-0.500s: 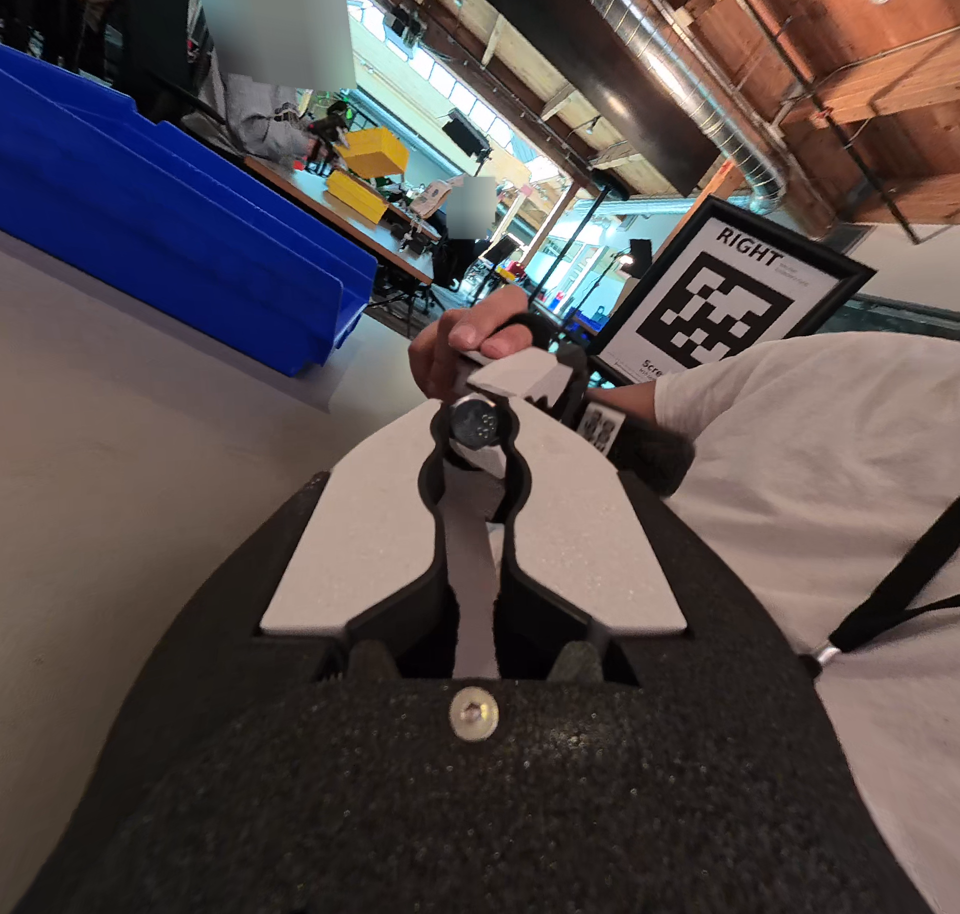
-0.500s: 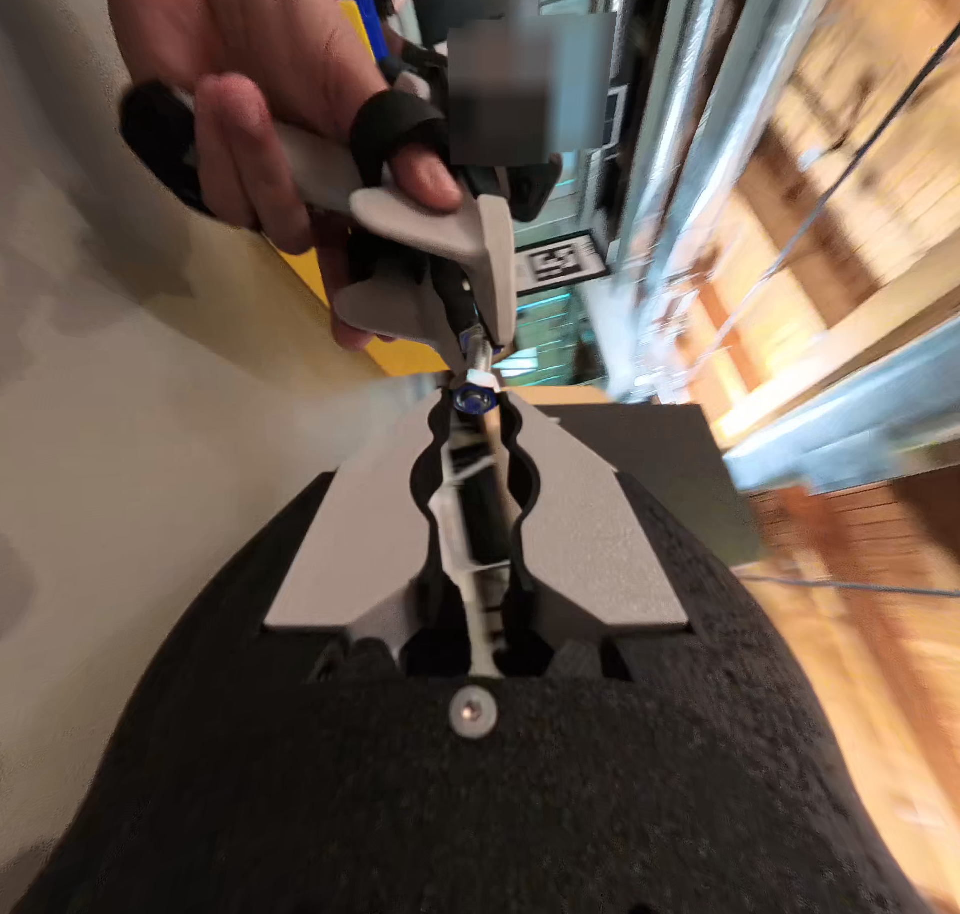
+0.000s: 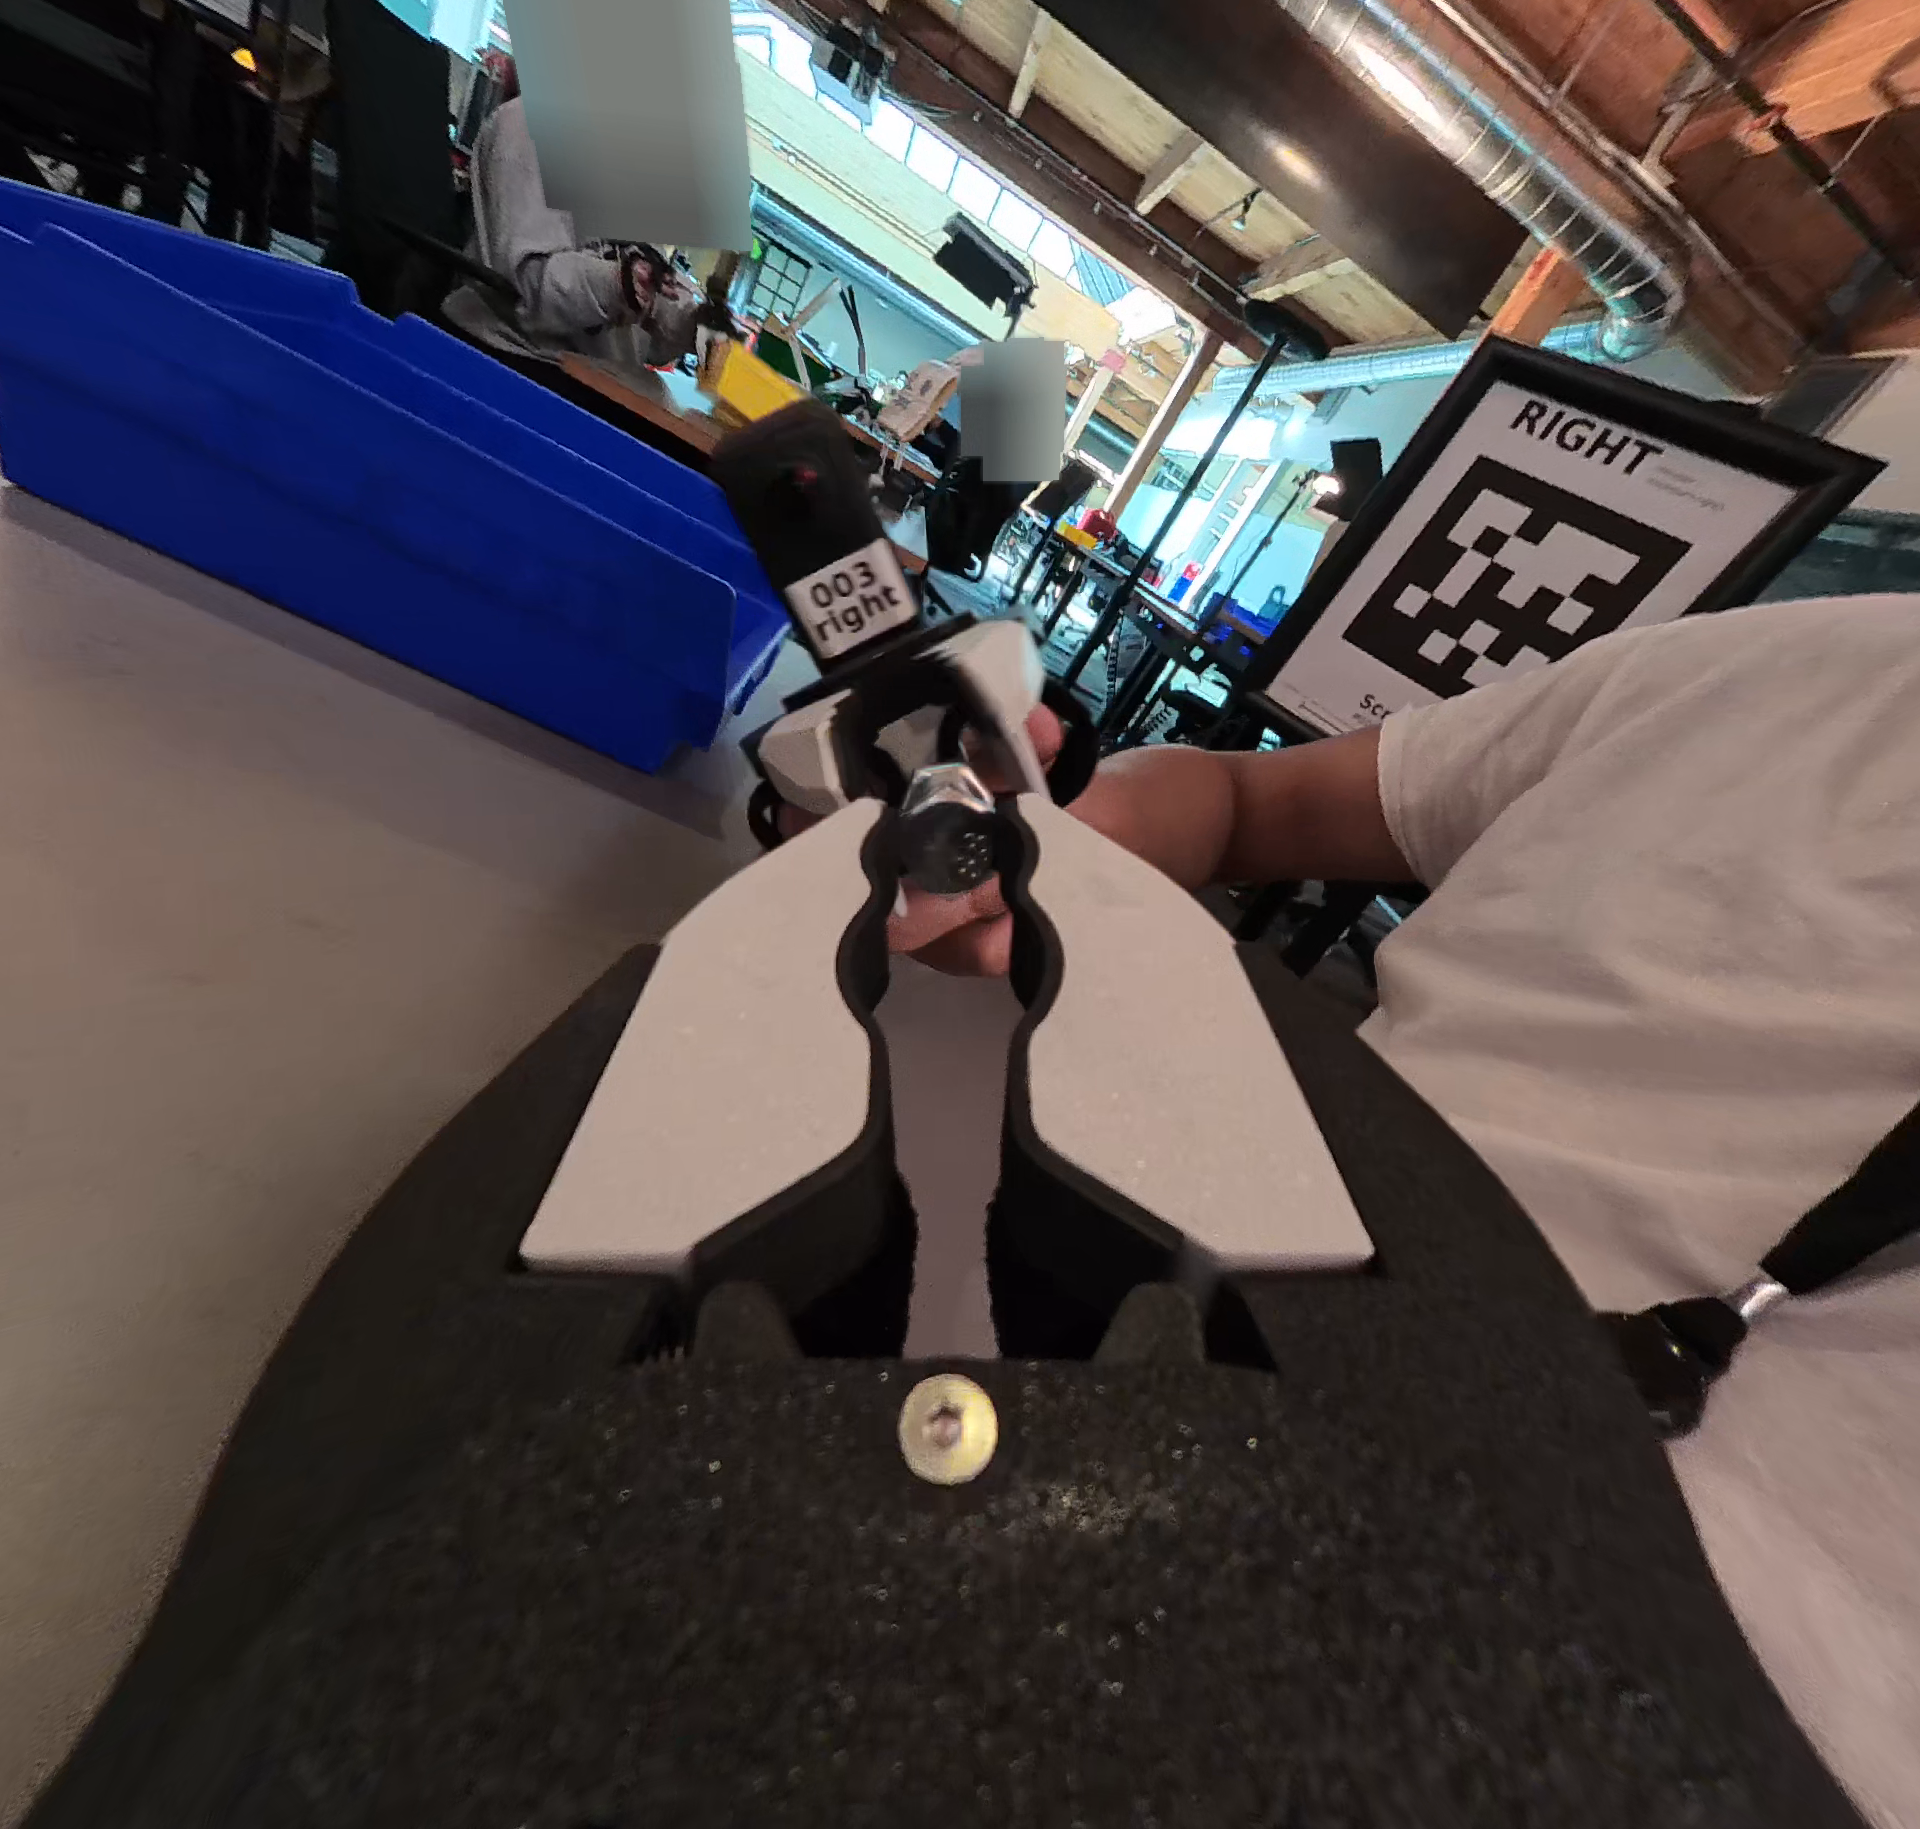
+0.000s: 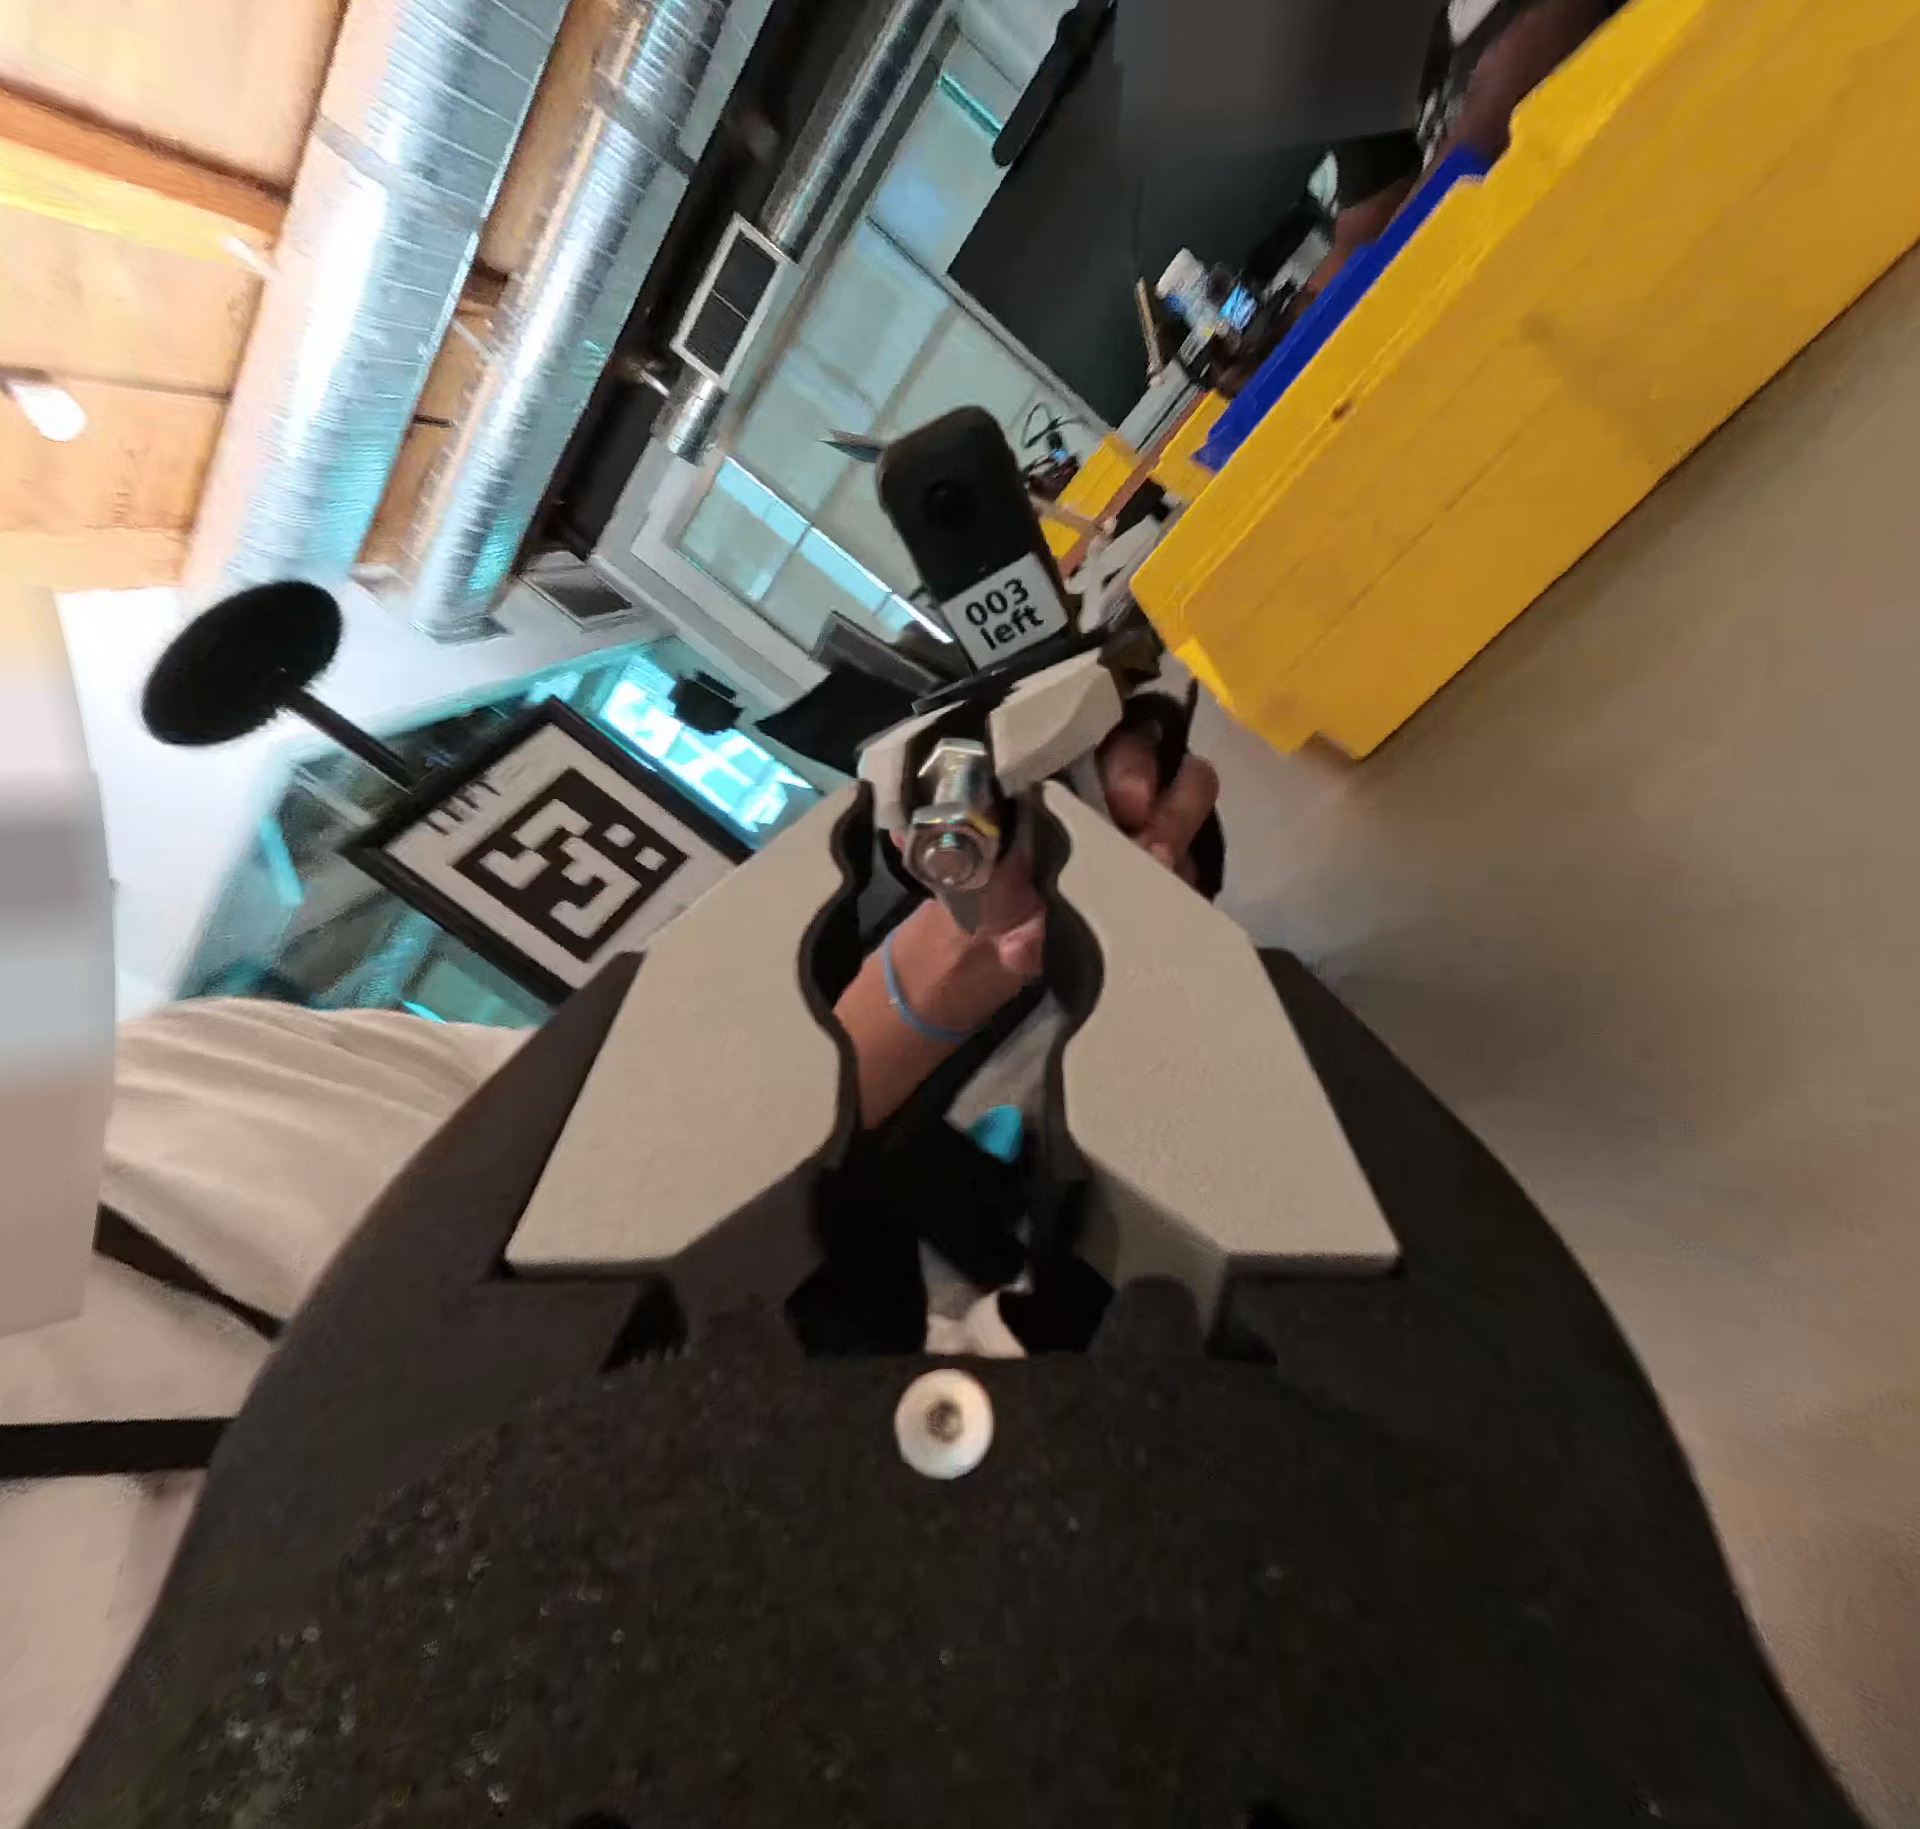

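Observation:
My left gripper (image 3: 943,823) is shut on the hex head of a silver bolt (image 3: 951,857), held above the pale table (image 3: 260,948). A silver nut (image 3: 940,792) sits on the bolt just past the head. In the right wrist view the nut (image 4: 951,844) lies between the fingertips of my right gripper (image 4: 951,803), whose jaws stand apart with a gap on each side of it. The bolt's shaft (image 4: 961,792) runs on into the left gripper's fingers (image 4: 1049,714). The right gripper's fingers (image 3: 800,751) show beyond the bolt in the left wrist view.
Blue bins (image 3: 364,491) stand on the table to the left. Yellow bins (image 4: 1507,377) show in the right wrist view. A framed black-and-white marker board (image 3: 1538,553) stands behind. A person's white shirt (image 3: 1662,948) and forearm (image 3: 1247,813) fill the right side.
My right gripper's jaws, closed on the nut half a second ago, have spread off it, and that gripper has rolled around the bolt. My left gripper keeps its hold on the bolt head.

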A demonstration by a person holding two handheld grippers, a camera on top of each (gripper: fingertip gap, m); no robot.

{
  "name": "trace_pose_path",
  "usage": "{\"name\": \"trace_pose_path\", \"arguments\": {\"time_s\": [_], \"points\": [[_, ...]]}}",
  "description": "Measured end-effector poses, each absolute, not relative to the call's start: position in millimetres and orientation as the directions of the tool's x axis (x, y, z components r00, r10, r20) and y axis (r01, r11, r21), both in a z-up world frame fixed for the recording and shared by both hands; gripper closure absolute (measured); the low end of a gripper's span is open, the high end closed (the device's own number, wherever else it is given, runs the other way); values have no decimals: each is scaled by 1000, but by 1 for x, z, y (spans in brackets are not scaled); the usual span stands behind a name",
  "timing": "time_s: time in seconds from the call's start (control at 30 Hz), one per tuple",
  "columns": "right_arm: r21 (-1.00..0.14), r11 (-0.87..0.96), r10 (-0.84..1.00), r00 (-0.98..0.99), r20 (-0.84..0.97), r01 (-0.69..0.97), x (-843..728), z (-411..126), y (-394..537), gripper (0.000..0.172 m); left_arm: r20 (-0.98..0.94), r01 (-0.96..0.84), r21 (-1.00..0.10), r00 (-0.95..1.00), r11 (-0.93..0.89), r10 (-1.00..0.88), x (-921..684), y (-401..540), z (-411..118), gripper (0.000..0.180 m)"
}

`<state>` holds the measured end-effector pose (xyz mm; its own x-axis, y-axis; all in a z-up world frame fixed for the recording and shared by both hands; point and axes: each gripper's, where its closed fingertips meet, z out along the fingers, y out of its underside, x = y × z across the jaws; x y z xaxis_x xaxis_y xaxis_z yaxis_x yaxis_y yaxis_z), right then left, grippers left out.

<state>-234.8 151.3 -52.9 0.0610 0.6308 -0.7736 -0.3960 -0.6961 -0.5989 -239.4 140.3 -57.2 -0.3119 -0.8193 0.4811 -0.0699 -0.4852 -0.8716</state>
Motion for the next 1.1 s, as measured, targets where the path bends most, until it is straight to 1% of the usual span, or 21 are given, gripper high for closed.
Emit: {"name": "trace_pose_path", "arguments": {"time_s": [0.07, 0.1, 0.17, 0.2, 0.23, 0.27, 0.33, 0.4, 0.43, 0.47, 0.6, 0.63, 0.67, 0.7, 0.77, 0.87, 0.93, 1.0, 1.03, 1.07, 1.1], "points": [[-739, -580, 732, 178, -657, -343, -236, -49, 147, 126, 495, -41, -860, -310, -509, -812, -242, 144, -53, 163], [-829, -482, 791, 267, -551, -285, -237, -50, 144, 122, 506, -29, -850, -318, -525, -802, -244, 146, -51, 163], [-979, -200, 858, 474, -197, -44, -237, -61, 143, 119, 526, -6, -832, -325, -555, -786, -247, 150, -47, 163], [-991, -29, 837, 544, 48, 132, -235, -68, 144, 119, 536, -1, -824, -327, -567, -778, -248, 152, -46, 163], [-941, 133, 757, 581, 299, 310, -230, -72, 148, 120, 546, -2, -816, -332, -578, -769, -249, 153, -46, 163], [-846, 271, 622, 587, 518, 459, -224, -69, 151, 123, 556, -5, -808, -336, -589, -760, -249, 154, -47, 163], [-544, 489, 341, 425, 839, 682, -225, -63, 143, 125, 576, -23, -794, -347, -607, -740, -248, 153, -48, 163], [-212, 566, 37, 233, 972, 797, -229, -59, 137, 128, 596, -56, -782, -359, -621, -718, -246, 149, -52, 163], [-102, 579, -58, 166, 985, 809, -232, -58, 134, 131, 604, -74, -778, -362, -624, -710, -245, 147, -54, 163], [-48, 588, -99, 131, 986, 807, -236, -59, 130, 130, 611, -93, -775, -365, -625, -703, -243, 145, -56, 163], [10, 573, -137, 83, 987, 819, -239, -62, 132, 133, 620, -143, -772, -385, -620, -684, -239, 135, -60, 163], [25, 562, -149, 72, 986, 827, -239, -62, 135, 139, 622, -149, -771, -389, -620, -680, -238, 133, -61, 163], [39, 557, -161, 62, 985, 830, -239, -63, 136, 154, 621, -151, -771, -394, -618, -678, -238, 132, -61, 163], [36, 559, -163, 68, 984, 828, -239, -63, 136, 155, 619, -148, -772, -396, -618, -678, -237, 131, -60, 163], [-69, 561, -68, 128, 989, 825, -237, -64, 140, 154, 617, -148, -776, -383, -614, -688, -237, 133, -61, 163], [-417, 553, 242, 340, 909, 721, -238, -65, 141, 155, 598, -141, -792, -372, -594, -710, -238, 134, -62, 163], [-705, 436, 514, 488, 706, 559, -240, -67, 142, 154, 572, -130, -813, -363, -568, -736, -239, 135, -61, 163], [-944, 175, 761, 570, 309, 278, -244, -67, 140, 155, 552, -123, -827, -366, -549, -749, -241, 135, -60, 163], [-994, -4, 835, 546, 59, 113, -245, -67, 139, 155, 541, -115, -834, -368, -540, -756, -242, 134, -59, 163], [-976, -213, 861, 462, -212, -51, -247, -66, 137, 155, 526, -105, -843, -369, -528, -766, -242, 134, -57, 163], [-884, -427, 826, 316, -467, -190, -247, -64, 135, 155, 509, -95, -853, -370, -514, -777, -242, 133, -56, 163]]}}
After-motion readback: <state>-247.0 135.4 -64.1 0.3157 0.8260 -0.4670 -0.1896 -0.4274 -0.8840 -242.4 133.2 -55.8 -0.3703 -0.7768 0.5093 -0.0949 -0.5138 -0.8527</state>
